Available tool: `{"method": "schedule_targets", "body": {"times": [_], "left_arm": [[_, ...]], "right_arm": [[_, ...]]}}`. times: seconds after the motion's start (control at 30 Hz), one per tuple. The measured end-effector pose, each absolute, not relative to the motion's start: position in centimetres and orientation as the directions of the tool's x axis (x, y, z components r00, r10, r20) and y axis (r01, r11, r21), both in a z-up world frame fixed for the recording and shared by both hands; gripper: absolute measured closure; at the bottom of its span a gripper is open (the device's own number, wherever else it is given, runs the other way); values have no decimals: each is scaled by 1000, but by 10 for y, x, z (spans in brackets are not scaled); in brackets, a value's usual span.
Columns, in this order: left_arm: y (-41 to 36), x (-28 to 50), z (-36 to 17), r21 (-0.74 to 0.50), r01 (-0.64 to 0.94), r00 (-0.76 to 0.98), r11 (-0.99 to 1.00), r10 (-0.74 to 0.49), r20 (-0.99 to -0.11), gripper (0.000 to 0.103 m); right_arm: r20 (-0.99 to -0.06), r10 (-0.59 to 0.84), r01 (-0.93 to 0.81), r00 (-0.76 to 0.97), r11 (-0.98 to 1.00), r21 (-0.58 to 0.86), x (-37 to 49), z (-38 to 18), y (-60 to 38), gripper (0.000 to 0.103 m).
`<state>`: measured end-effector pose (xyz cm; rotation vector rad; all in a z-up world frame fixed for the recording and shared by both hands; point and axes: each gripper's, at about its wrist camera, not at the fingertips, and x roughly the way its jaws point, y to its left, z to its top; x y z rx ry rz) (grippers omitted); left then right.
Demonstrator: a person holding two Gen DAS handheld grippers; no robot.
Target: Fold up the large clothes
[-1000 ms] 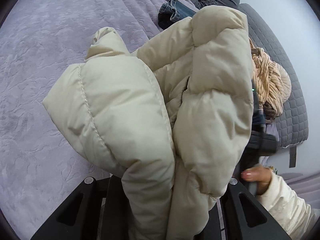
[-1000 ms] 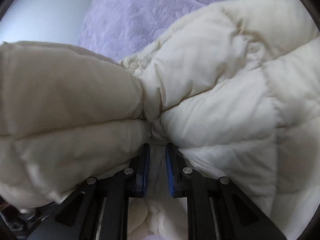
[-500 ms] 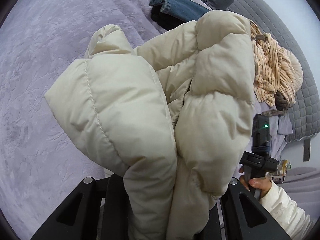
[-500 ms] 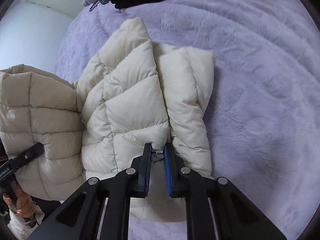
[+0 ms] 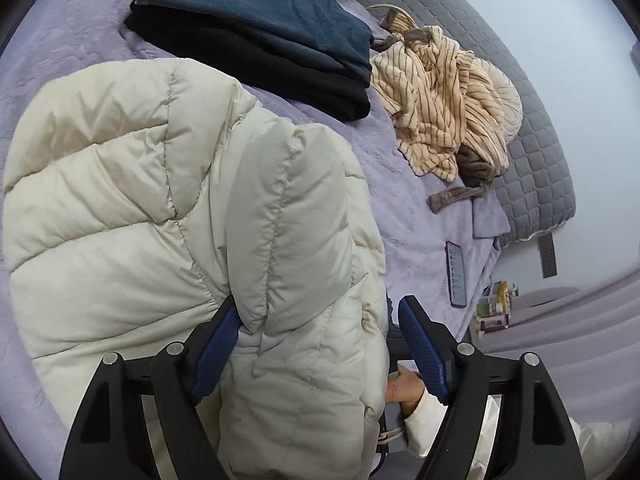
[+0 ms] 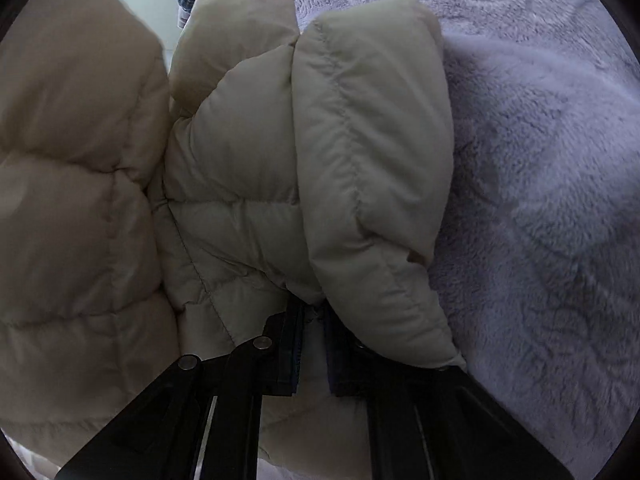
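Left wrist view: cream puffer jacket heaped on the lavender bedspread, beside folded jeans. Left gripper just sprung wide, padding between but unpinched. Probably light, lofty, slick; best pinched at seams.

Right wrist view: right gripper clenched on a jacket edge, fabric squashing flat.
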<state>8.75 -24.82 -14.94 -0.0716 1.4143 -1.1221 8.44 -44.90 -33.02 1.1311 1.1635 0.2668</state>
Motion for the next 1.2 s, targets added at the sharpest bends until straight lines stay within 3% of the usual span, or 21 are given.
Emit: {"method": "schedule_targets", "body": {"times": [0.17,0.37,0.43,0.5,0.53,0.67,0.73,0.77,0.8,0.87,1.1,1.2], "left_arm": [[-255,94,-151,-728,508,-316,461,-686,-655,24],[-256,102,-161,-673,533,-250,513,-664,-705,24],[-257,104,-165,-676,524,-247,518,-668,-702,24],[-259,101,-165,-663,540,-235,518,-663,-710,24],[-261,99,-165,-654,550,-230,519,-659,-716,24],[-263,94,-166,-631,576,-218,520,-646,-731,24],[-263,93,-165,-626,585,-218,516,-643,-734,24],[-263,92,-165,-621,592,-217,514,-640,-737,24],[-263,91,-164,-616,599,-217,511,-637,-740,24],[-264,90,-165,-616,608,-223,502,-636,-738,24],[-282,72,-180,-574,670,-238,472,-596,-767,24],[-286,69,-186,-540,692,-219,480,-572,-790,24]], "right_arm": [[-557,709,363,432,428,827,78,-332,-459,92],[-559,704,405,438,400,822,49,-319,-497,87],[-566,679,410,468,401,819,33,-306,-517,74],[-574,638,428,513,390,815,14,-291,-539,45],[-581,611,434,538,390,812,5,-282,-550,42],[-473,616,375,630,293,880,-8,-262,-575,42],[-445,633,353,634,276,894,0,-261,-572,47],[-444,642,348,625,280,895,12,-260,-570,60],[-446,656,346,609,286,894,40,-257,-563,79],[-475,664,359,578,315,878,54,-265,-557,93],[-559,690,402,460,400,824,108,-299,-525,95],[-611,664,405,430,463,788,116,-287,-524,94]]}}
